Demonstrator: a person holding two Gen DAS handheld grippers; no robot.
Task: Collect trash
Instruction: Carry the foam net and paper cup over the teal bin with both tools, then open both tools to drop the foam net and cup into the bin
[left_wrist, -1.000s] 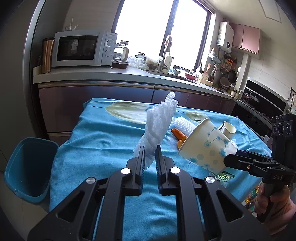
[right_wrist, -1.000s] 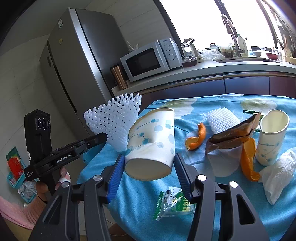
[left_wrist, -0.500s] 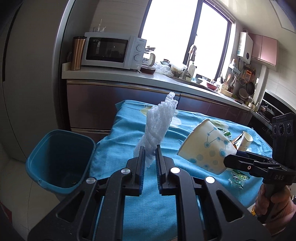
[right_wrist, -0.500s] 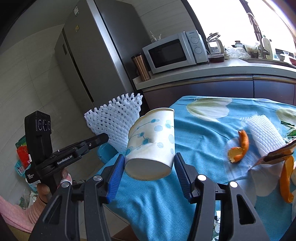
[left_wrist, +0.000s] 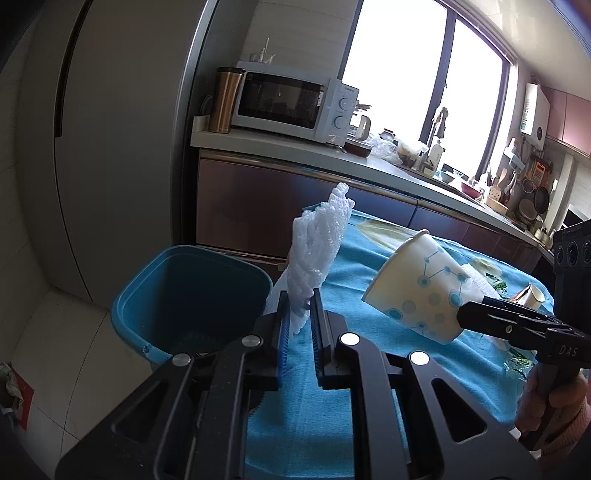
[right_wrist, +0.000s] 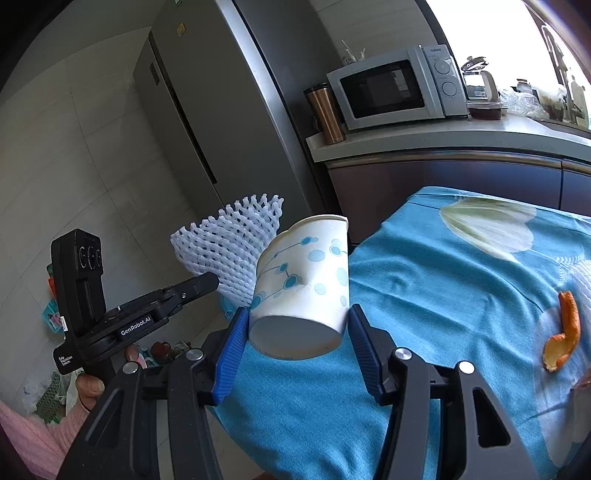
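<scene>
A: Kitchen. Grey fridge (left_wrist: 110, 147) at left, microwave (left_wrist: 291, 105) and a bronze tumbler (left_wrist: 225, 99) on the counter, bright window behind. The worktop (right_wrist: 424, 295) wears a blue cloth with a pale flower print.

B: Legible writing?

A: "GenRobot.AI" on the left gripper (right_wrist: 207, 284), seen from the right wrist, plus a small "Data Acquisition System" label low on its handle. "DAS" on the right gripper (left_wrist: 469, 317), seen from the left wrist. Microwave badge too small to read.

B: Task items, orientation?

A: White foam net sleeve (left_wrist: 317, 254): long axis near upright, leaning slightly right, free end up, lower end pinched. Left jaws clenched on it. It hangs in the air above the worktop's corner, right beside the bin. Paper cup (right_wrist: 303, 280), white with blue dots and lines: tilted, mouth up and away from the right wrist camera, base toward it. Right jaws grasp it across its lower body, pads pressed on both sides; it is held above the worktop's edge.

B: Containers?

A: Blue plastic bin (left_wrist: 192, 295) on the floor at the worktop's corner; inside dark, contents cannot tell. The cup's interior is not visible. An orange peel (right_wrist: 563, 336) lies on the cloth to the right.
</scene>
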